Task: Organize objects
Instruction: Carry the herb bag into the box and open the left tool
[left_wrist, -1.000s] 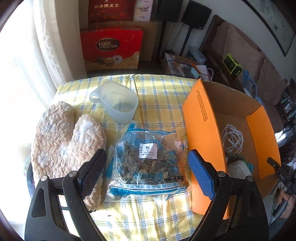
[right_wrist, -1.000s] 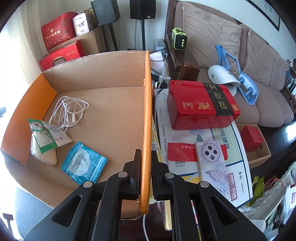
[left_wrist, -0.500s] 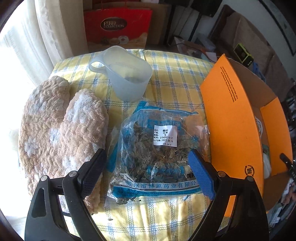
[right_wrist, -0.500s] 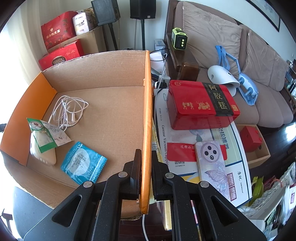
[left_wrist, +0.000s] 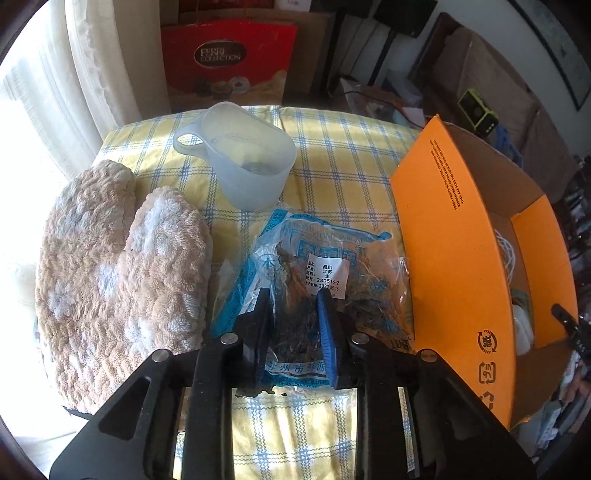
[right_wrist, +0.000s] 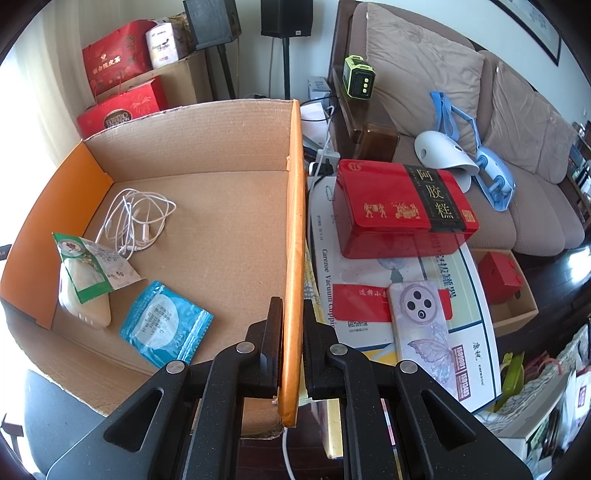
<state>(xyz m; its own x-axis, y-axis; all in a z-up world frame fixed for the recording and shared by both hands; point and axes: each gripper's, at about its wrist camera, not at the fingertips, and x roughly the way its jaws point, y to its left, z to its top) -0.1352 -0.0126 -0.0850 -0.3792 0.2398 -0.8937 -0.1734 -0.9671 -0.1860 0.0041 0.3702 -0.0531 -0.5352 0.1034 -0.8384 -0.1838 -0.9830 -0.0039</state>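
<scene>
- Two handheld grippers work a cluttered living-room table. The left gripper (left_wrist: 293, 299) has just been closing its jaws, which now pinch the middle of a clear bag of dried herbs (left_wrist: 325, 273), bunching the plastic between the black and blue pads.
- The bag, printed in blue with a white label, lies on a yellow-and-blue checked cloth (left_wrist: 343, 166), between a fluffy beige mitt (left_wrist: 114, 273) on its left and the orange outer wall of a cardboard box (left_wrist: 454, 258) on its right.
- Just beyond the bag stands a translucent plastic measuring cup (left_wrist: 247, 166), its handle turned toward the mitt.
- A red Ferrero gift bag (left_wrist: 229, 62) stands on the floor behind the table, beside a pale curtain (left_wrist: 74, 74).
- The right gripper (right_wrist: 291, 321) is clamped on the box's orange-edged side wall (right_wrist: 295, 229), one finger inside the box and one outside.
- On the box floor lie a tangle of white earphones (right_wrist: 136, 218), a green-and-white sachet (right_wrist: 88, 266) resting across a beige soap-like bar (right_wrist: 88, 314), and a blue foil packet (right_wrist: 166, 325).
- To the right of the box, a red tin (right_wrist: 402, 210) with Chinese lettering and a phone in a butterfly case (right_wrist: 421, 321) sit on a white printed carton (right_wrist: 369, 266).
- A brown sofa (right_wrist: 517, 129) behind carries a white and blue massager (right_wrist: 454, 147).
</scene>
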